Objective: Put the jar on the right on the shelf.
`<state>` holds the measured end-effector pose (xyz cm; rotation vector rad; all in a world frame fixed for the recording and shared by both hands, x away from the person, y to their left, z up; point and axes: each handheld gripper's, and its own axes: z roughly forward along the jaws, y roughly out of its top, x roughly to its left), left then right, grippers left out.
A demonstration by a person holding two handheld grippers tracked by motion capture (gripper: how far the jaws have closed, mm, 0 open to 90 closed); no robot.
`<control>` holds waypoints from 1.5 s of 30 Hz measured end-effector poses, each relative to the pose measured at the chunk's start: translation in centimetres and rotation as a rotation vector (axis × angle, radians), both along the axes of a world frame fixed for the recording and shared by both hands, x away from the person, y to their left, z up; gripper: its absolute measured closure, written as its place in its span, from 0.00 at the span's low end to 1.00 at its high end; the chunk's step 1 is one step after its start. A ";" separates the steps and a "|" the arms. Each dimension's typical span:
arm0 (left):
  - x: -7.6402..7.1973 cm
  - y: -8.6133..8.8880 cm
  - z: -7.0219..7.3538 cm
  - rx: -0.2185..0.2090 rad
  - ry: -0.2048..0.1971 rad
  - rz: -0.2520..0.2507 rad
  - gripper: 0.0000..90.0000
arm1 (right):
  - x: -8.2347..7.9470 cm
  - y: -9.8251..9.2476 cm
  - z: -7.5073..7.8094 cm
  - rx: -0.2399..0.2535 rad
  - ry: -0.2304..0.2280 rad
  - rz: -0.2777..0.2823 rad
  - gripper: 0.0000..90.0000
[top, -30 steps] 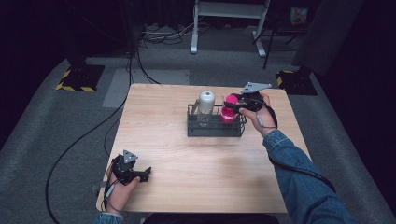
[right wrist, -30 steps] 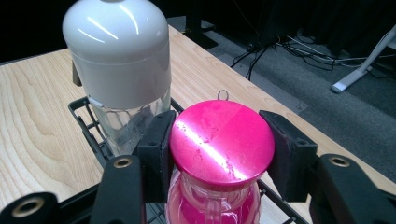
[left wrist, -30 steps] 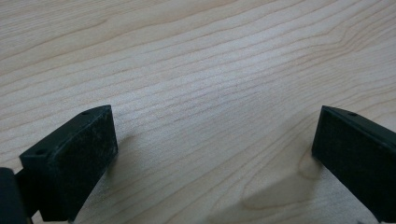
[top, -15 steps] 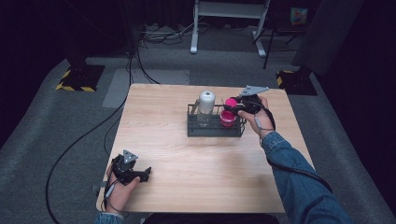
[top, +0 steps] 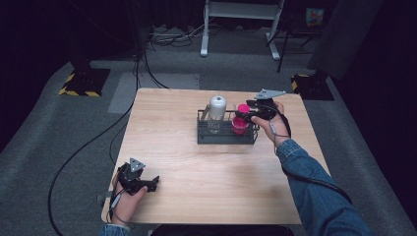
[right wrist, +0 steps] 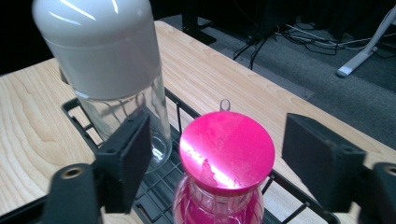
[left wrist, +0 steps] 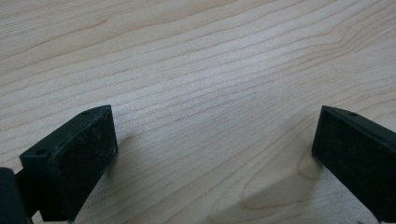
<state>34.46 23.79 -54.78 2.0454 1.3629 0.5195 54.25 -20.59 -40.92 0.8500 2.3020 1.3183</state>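
At the near left corner of the pale wood-grained bench, the left tongs are held in a hand whose forearm is cut off by the bottom edge of the high view; in the left gripper view the two black, matt, block-shaped pads are seen set wide apart with bare bench between them, the right one clipped by the frame. Farther back, right of the bench's middle, a low black wire rack is seen, its grid floor and thin rim bars made out in the right gripper view. In its right part stands the pink bottle, translucent and ribbed below a smooth, round, glossy pink cap; its lower body is cut off by the frame. The right tongs are held at cap level with the pads on either side of the cap and clear gaps at both flanks; the jaws have just been opening, so the bottle is between them but not pressed. Just left of it in the rack stands a clear glass bottle with a domed, matt grey-white cap, its base partly hidden behind the left pad in the right gripper view. Beyond the bench, cables and a white stand are hard to make out on the dim grey floor.
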 end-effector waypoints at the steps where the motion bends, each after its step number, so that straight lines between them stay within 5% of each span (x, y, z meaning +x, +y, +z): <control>1: 0.0 0.0 0.0 0.000 0.000 0.000 0.00 | -0.2 0.0 0.2 0.000 -0.003 0.000 0.24; 26: 0.0 0.0 0.0 -0.001 0.000 0.000 0.00 | -6.2 -4.1 4.4 0.046 -0.060 0.037 0.23; 45: 0.0 0.0 0.0 0.000 0.001 0.000 0.00 | -9.0 -8.2 5.0 0.063 -0.066 0.001 0.23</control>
